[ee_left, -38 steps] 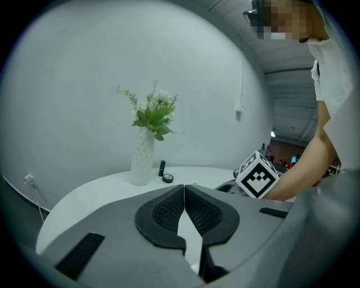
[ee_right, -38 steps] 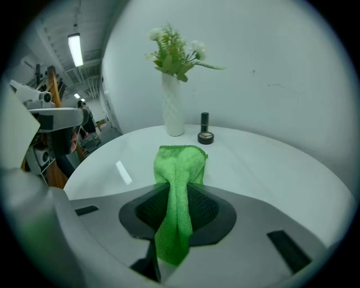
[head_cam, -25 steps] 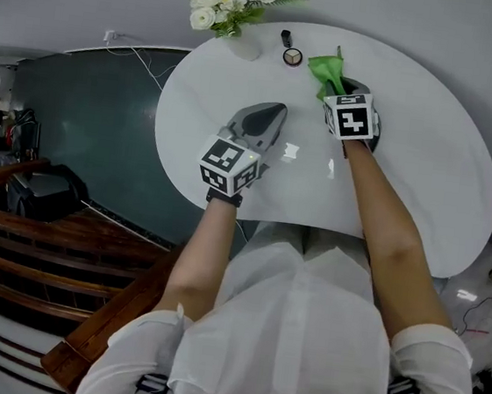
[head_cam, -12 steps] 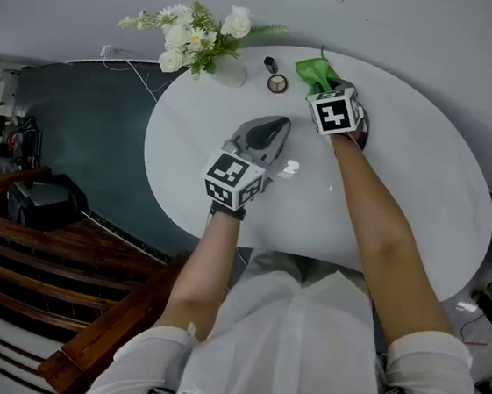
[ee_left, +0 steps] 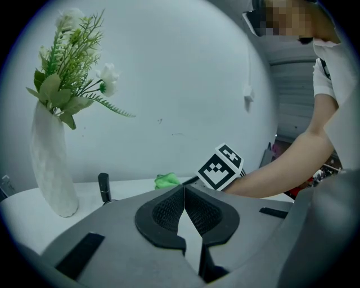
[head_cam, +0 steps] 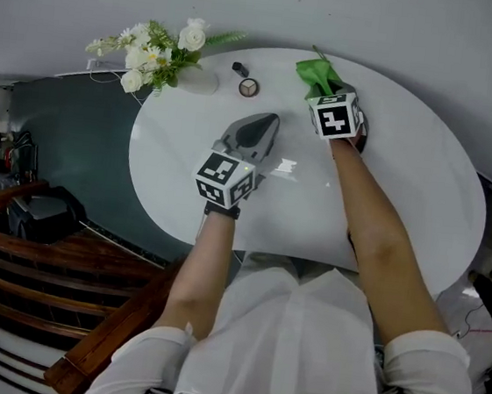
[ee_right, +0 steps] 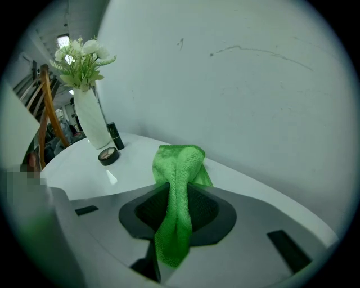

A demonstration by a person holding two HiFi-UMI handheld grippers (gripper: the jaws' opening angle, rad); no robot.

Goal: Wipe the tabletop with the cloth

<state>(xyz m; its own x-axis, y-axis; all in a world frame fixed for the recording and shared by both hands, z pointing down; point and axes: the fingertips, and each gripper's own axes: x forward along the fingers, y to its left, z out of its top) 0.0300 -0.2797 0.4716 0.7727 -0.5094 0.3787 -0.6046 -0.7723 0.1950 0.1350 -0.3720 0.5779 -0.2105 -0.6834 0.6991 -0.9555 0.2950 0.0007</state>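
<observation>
The green cloth (ee_right: 179, 185) is pinched between the jaws of my right gripper (ee_right: 179, 209), bunched up and sticking out ahead of them. In the head view that cloth (head_cam: 317, 73) lies at the far side of the white round tabletop (head_cam: 405, 192), just beyond my right gripper (head_cam: 329, 91). My left gripper (head_cam: 255, 131) rests over the middle of the table with its jaws shut and nothing between them (ee_left: 183, 209). From the left gripper view the cloth (ee_left: 167, 181) shows as a small green lump beside the right gripper's marker cube (ee_left: 220, 166).
A white vase of flowers (head_cam: 161, 50) stands at the table's far left. A black tube (head_cam: 239, 69) and a small round compact (head_cam: 249, 87) lie near it. A grey wall runs close behind the table. Dark wooden furniture (head_cam: 37, 247) sits to the left.
The right gripper with the cloth has moved toward the table's far edge over the last second. My head view has shifted, so the vase sits further left. The left gripper has stayed in place.
</observation>
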